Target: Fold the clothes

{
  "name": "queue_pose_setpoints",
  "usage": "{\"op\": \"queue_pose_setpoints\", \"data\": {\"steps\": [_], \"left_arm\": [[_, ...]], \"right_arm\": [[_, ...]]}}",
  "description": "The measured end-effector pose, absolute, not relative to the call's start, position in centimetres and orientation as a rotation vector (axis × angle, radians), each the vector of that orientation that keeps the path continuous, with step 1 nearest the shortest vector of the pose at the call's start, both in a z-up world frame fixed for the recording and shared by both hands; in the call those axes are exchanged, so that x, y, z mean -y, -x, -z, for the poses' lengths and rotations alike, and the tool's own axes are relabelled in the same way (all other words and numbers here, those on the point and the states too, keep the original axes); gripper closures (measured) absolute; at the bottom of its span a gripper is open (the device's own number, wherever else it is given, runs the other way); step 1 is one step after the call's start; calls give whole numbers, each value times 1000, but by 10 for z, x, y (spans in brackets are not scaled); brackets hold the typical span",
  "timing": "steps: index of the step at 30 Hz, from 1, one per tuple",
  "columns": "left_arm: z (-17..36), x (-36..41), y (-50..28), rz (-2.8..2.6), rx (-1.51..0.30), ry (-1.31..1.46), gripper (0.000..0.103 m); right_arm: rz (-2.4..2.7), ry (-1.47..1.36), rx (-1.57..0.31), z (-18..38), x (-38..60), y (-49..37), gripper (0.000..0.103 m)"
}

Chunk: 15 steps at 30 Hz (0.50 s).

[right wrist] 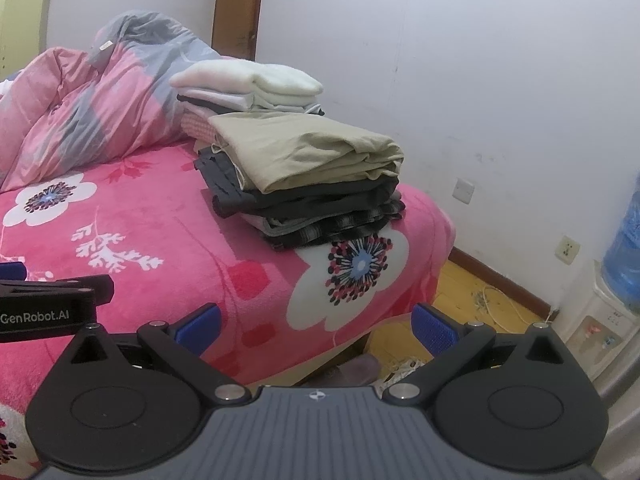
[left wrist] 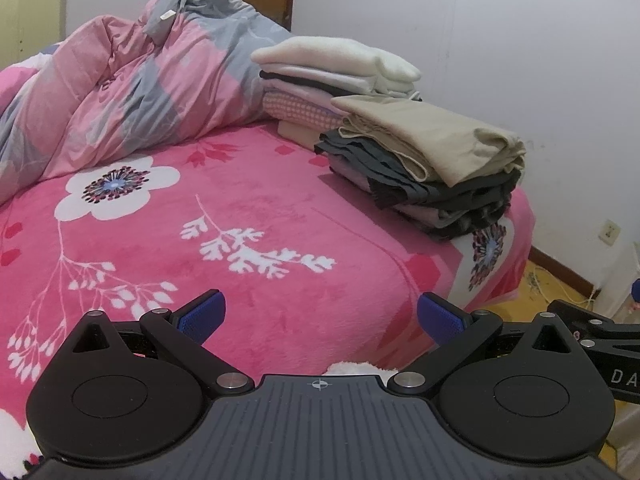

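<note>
Tongs state: left gripper (left wrist: 320, 316) and right gripper (right wrist: 316, 326) both spread wide, holding nothing. Folded khaki garment (right wrist: 304, 152) tops nearer pile at 12 o'clock from right gripper, 1 o'clock from left; long axis running 10-to-4. Right gripper judged nearer.

A bed (left wrist: 280, 208) covered in a bright pink floral blanket (right wrist: 168, 232) fills the room ahead of the claws, a pink-and-grey quilt (left wrist: 120, 92) bunched at its far end. Beyond it, a scuffed white wall (right wrist: 480, 80) meets a brown wooden door frame (right wrist: 236, 8). To the right, yellow flooring (right wrist: 472, 300) carries a loose white cord (right wrist: 504, 308). A wall socket (right wrist: 567, 249) sits low by a water dispenser (right wrist: 612, 320) with its blue bottle (right wrist: 626, 248).
</note>
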<state>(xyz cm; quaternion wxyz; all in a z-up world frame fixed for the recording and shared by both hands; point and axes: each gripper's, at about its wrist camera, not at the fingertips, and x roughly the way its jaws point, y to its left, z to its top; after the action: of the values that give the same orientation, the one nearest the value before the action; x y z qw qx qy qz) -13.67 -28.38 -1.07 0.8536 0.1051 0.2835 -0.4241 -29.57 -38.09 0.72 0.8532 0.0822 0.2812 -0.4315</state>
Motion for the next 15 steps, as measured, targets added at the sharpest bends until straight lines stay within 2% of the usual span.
{"op": "queue_pose_setpoints", "data": {"steps": [15], "left_arm": [[7, 284, 141, 895, -587, -219, 0]], "right_arm": [[946, -187, -598, -6, 386, 300, 0]]}}
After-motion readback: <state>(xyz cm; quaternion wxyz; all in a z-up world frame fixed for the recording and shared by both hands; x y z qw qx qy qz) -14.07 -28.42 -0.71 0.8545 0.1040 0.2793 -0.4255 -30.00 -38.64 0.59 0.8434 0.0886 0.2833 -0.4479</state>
